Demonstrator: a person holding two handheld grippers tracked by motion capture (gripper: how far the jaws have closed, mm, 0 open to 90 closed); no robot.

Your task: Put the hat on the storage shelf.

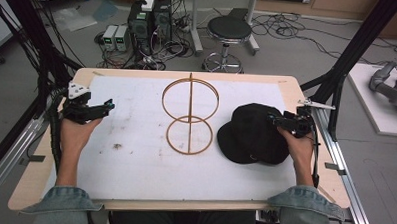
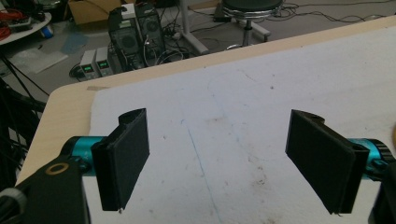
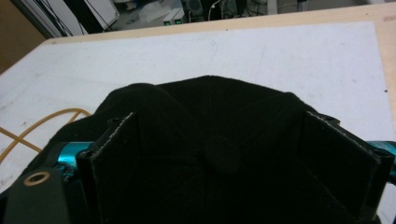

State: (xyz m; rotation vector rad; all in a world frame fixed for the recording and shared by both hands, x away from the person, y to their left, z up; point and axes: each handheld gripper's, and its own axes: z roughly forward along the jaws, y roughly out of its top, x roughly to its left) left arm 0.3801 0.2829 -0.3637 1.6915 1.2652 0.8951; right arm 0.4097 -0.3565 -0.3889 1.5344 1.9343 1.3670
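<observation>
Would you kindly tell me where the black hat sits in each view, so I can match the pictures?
High view: the hat lies right of centre on the white mat, beside the wooden hoop stand, under the right gripper.
Left gripper view: not in this picture.
Right gripper view: the hat spans the lower middle, between the open jaws.
Shared landmark: the white mat.

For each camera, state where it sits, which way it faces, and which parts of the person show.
High view: above the person's side, looking forward and down; both forearms, left gripper, right gripper.
Left gripper view: rides the left gripper, facing the white table cover.
Right gripper view: faces the black fabric hat.
Shared: hat, wooden double-ring stand.
</observation>
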